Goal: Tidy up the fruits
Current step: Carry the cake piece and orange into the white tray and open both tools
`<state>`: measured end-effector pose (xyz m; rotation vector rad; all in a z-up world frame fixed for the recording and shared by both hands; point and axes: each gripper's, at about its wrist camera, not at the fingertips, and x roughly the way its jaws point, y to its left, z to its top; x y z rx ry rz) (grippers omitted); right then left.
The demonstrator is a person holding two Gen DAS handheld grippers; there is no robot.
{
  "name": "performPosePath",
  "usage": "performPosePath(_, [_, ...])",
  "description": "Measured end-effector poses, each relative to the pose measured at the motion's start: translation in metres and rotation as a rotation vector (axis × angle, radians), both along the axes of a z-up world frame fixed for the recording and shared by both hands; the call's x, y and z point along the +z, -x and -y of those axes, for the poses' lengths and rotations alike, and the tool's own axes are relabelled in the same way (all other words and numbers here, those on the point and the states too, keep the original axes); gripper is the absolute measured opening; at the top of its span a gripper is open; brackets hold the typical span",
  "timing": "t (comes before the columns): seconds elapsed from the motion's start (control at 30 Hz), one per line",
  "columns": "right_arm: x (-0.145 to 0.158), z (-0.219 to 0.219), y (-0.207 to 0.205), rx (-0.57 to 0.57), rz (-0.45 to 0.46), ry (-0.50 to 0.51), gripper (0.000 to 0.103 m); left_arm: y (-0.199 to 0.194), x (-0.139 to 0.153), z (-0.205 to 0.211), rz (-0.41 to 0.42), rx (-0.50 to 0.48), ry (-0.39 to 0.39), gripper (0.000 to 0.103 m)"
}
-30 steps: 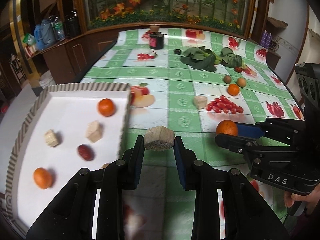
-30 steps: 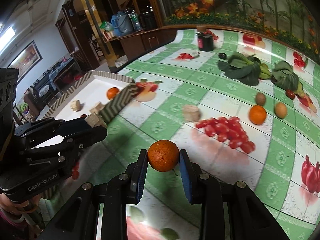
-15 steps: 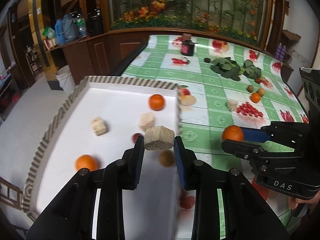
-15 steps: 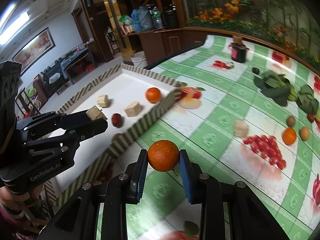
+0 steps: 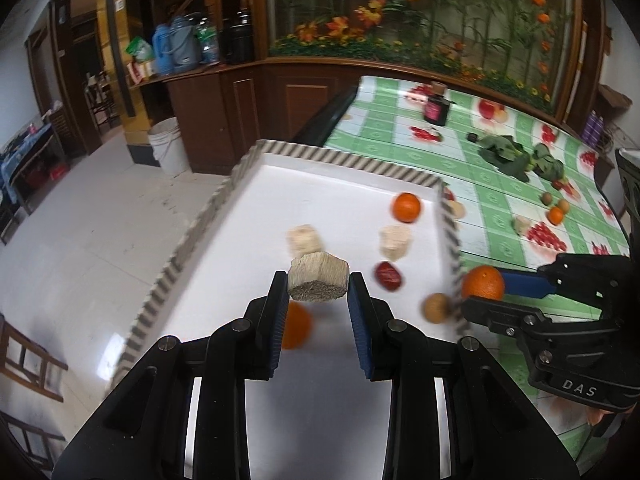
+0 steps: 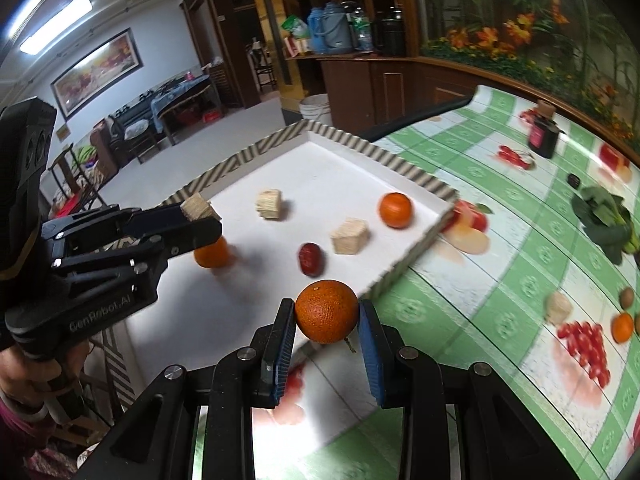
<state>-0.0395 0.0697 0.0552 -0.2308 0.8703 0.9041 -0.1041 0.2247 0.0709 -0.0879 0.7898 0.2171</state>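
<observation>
My left gripper (image 5: 318, 289) is shut on a beige cut chunk (image 5: 318, 282) and holds it above the white tray (image 5: 344, 188). My right gripper (image 6: 326, 318) is shut on an orange (image 6: 326, 311) over the tray's near right edge; this orange also shows in the left wrist view (image 5: 483, 283). In the tray (image 6: 348, 160) lie two oranges (image 6: 395, 209) (image 6: 211, 253), two beige chunks (image 6: 269, 204) (image 6: 349, 236), a red date (image 6: 309, 258) and a brown round fruit (image 5: 436, 308). The left gripper also shows in the right wrist view (image 6: 198, 216).
On the green checked tablecloth (image 6: 500, 248) lie a beige chunk (image 6: 558, 307), a small orange (image 6: 623, 327), a brown fruit (image 6: 627, 297), leafy greens (image 6: 604, 216) and a dark jar (image 6: 543, 136). The tray's striped rim stands raised. The floor drops off left of the table.
Both grippers have moved left, from over the tablecloth to over the tray, each still holding its item. The tray's contents now lie right under the left gripper.
</observation>
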Motion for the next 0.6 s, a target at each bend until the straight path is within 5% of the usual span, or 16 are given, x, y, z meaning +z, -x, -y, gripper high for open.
performPosePath(0.6, [-0.024,-0.060,0.004,0.119,-0.035,0.062,0.030,-0.010,-0.016,-0.052,-0.055,0.084,0.079,0.029])
